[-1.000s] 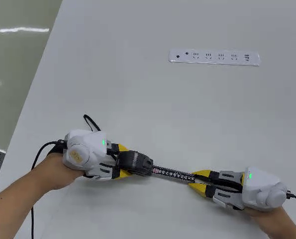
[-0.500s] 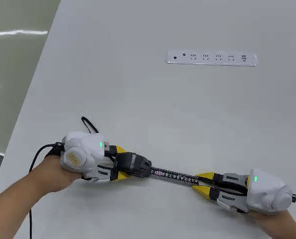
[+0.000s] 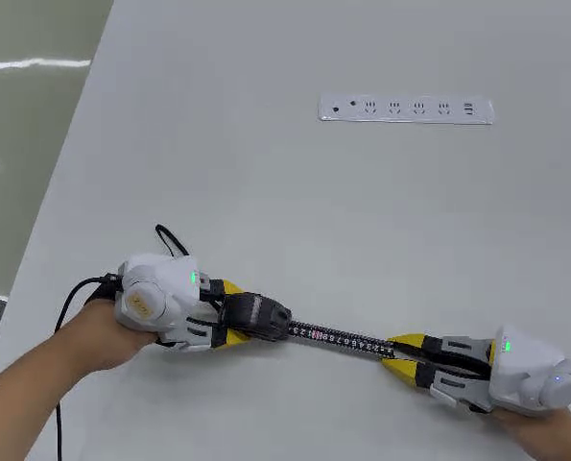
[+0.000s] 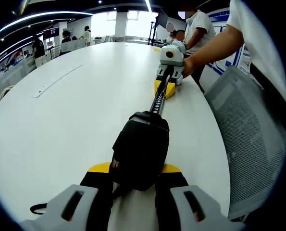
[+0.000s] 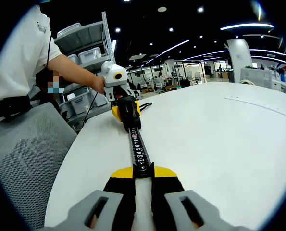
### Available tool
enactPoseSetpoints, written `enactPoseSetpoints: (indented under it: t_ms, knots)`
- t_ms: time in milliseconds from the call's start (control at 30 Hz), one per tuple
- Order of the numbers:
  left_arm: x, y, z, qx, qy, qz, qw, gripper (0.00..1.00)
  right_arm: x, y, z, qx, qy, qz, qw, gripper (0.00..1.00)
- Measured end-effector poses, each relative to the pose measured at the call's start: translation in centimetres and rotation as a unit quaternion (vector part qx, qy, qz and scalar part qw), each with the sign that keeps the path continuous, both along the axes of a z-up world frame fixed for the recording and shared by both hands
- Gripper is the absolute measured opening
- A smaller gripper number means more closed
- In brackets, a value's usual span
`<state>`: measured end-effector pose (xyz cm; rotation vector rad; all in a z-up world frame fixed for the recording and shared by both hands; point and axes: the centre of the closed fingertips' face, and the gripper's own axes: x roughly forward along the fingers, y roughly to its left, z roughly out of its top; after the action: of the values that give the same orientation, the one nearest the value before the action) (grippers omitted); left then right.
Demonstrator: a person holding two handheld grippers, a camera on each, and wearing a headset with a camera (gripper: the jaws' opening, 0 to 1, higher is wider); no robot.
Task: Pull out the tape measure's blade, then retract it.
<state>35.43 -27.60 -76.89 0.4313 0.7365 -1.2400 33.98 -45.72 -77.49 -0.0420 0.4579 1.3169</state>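
left hand-held gripper clamps tape measure case | right hand-held gripper pinches extended blade

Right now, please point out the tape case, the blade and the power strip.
tape case (image 3: 256, 317): head view, black housing top.
blade (image 3: 343, 337): head view, middle of pulled-out stretch.
power strip (image 3: 406, 109): head view, its centre.

My left gripper sits low, its jaws closed around the tape measure. My right gripper, well apart, points back at it, jaws pinching the blade. My left forearm angles in from below.
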Motion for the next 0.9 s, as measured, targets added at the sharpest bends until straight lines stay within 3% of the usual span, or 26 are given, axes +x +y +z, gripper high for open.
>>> enactPoseSetpoints:
  t_ms: [900]
  knots:
    - [0.0,-0.1,0.0,0.002,0.001,-0.001,1.0,0.29,-0.1,-2.1,0.0,0.002,0.004,-0.01,0.9999,0.08]
